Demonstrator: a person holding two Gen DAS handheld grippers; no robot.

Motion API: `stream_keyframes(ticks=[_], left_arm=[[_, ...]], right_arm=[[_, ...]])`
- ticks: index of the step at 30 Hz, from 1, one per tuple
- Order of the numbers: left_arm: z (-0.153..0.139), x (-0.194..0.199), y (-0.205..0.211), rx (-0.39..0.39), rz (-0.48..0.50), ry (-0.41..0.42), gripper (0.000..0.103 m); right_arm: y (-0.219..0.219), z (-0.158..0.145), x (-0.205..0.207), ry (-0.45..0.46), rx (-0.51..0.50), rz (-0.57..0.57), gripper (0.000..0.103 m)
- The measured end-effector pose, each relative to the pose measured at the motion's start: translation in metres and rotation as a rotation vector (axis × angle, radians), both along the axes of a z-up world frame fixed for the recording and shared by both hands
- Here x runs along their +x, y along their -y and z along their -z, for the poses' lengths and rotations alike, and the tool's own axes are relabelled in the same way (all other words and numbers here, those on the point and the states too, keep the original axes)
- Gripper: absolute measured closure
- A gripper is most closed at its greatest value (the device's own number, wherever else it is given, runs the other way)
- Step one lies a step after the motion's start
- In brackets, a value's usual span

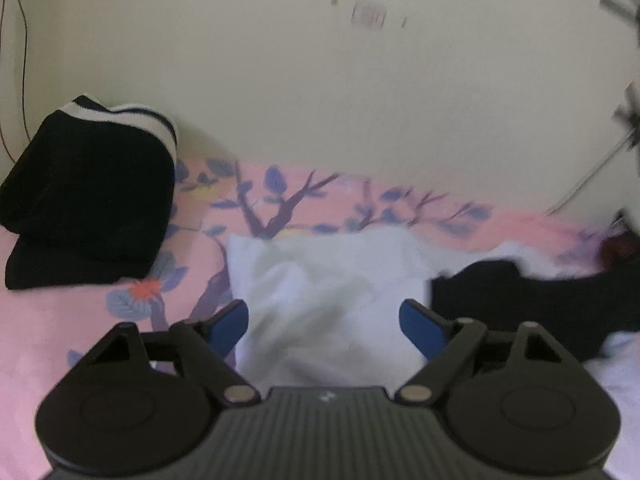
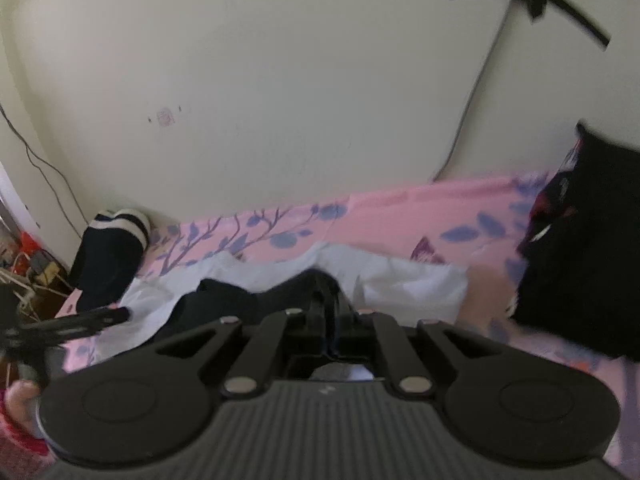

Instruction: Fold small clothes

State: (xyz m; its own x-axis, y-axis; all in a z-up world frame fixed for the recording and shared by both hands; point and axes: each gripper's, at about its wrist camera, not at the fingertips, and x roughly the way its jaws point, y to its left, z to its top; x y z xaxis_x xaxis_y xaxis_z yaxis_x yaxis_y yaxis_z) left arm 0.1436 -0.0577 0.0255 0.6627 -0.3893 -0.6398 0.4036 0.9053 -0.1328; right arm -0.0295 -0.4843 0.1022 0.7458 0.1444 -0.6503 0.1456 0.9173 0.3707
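A pale wall [image 1: 320, 80] backs the work area, with a thin cable [image 2: 476, 92] running down it in the right wrist view. Below the wall lies a pink bedsheet [image 1: 60, 320] printed with purple branches and leaves. A white cloth [image 1: 320, 280] is spread across the middle of the bedsheet. At the far left, against the wall, sits a stack of folded dark clothes [image 1: 88, 200], the top item carrying white stripes. A black garment [image 2: 224, 304] lies crumpled on the white cloth, to the right of centre in the left wrist view. The left gripper [image 1: 324, 326] hangs over the white cloth with its blue-padded fingers [image 1: 228, 326] spread wide apart, nothing between them. The right gripper [image 2: 330, 320] has its fingers drawn together, clamped on a raised fold of the black garment.
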Motion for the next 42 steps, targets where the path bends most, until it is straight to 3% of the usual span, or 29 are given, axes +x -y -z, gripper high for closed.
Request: stream_keyframes(ticks=[1, 2, 3, 4, 7, 9, 12, 19, 23, 26, 28, 33, 35, 36, 37, 38, 39, 42], left_arm=[[0.009, 0.006, 0.003, 0.03, -0.019, -0.005, 0.018], [0.02, 0.01, 0.006, 0.058, -0.038, -0.017, 0.018], [0.021, 0.011, 0.005, 0.064, -0.038, -0.014, 0.016], [0.019, 0.011, 0.003, 0.041, -0.04, -0.008, 0.013], [0.022, 0.012, -0.001, 0.034, -0.066, -0.027, 0.011], [0.022, 0.013, 0.0, 0.038, -0.066, -0.027, 0.01], [0.022, 0.013, 0.0, 0.051, -0.071, -0.024, 0.01], [0.019, 0.012, -0.022, -0.049, -0.17, -0.03, 0.011], [0.019, 0.012, -0.02, -0.038, -0.17, -0.026, 0.011], [0.019, 0.012, -0.022, -0.05, -0.169, -0.026, 0.011], [0.019, 0.013, -0.022, -0.056, -0.169, -0.027, 0.011], [0.019, 0.012, -0.023, -0.058, -0.168, -0.026, 0.01], [0.02, 0.013, -0.022, -0.055, -0.168, -0.026, 0.01], [0.02, 0.014, -0.021, -0.046, -0.169, -0.027, 0.009], [0.02, 0.014, -0.018, -0.029, -0.168, -0.026, 0.008], [0.02, 0.014, -0.015, -0.011, -0.166, -0.025, 0.008], [0.02, 0.014, -0.012, 0.004, -0.163, -0.024, 0.008], [0.02, 0.013, -0.017, -0.024, -0.146, -0.032, 0.005]], right_arm=[[0.0, 0.005, 0.005, -0.024, -0.014, 0.01, 0.101], [0.0, 0.014, 0.01, -0.053, -0.035, 0.025, 0.069], [0.002, 0.024, 0.014, -0.08, -0.054, 0.037, 0.031], [0.002, 0.031, 0.016, -0.092, -0.107, 0.072, 0.029], [0.004, 0.033, 0.009, -0.044, -0.267, 0.163, 0.031], [0.008, 0.024, -0.001, 0.015, -0.219, 0.203, 0.034], [-0.003, 0.014, -0.009, 0.072, -0.199, 0.152, 0.034], [-0.036, 0.022, 0.009, 0.043, -0.218, 0.054, 0.04], [-0.033, 0.057, 0.036, -0.112, -0.213, 0.03, 0.048], [-0.035, 0.05, 0.034, -0.125, -0.239, 0.036, 0.053], [-0.037, 0.039, 0.022, -0.114, -0.245, 0.041, 0.051], [-0.052, 0.014, -0.013, -0.033, -0.219, 0.019, 0.035], [-0.058, 0.021, -0.021, -0.055, -0.186, -0.004, 0.038], [-0.061, 0.033, -0.022, -0.102, -0.174, -0.02, 0.047], [-0.062, 0.047, -0.024, -0.15, -0.18, -0.031, 0.047], [-0.066, 0.047, -0.033, -0.113, -0.238, -0.026, 0.054], [-0.064, 0.042, -0.04, -0.115, -0.236, -0.02, 0.055], [-0.048, 0.017, -0.078, -0.036, -0.123, 0.065, 0.046]])
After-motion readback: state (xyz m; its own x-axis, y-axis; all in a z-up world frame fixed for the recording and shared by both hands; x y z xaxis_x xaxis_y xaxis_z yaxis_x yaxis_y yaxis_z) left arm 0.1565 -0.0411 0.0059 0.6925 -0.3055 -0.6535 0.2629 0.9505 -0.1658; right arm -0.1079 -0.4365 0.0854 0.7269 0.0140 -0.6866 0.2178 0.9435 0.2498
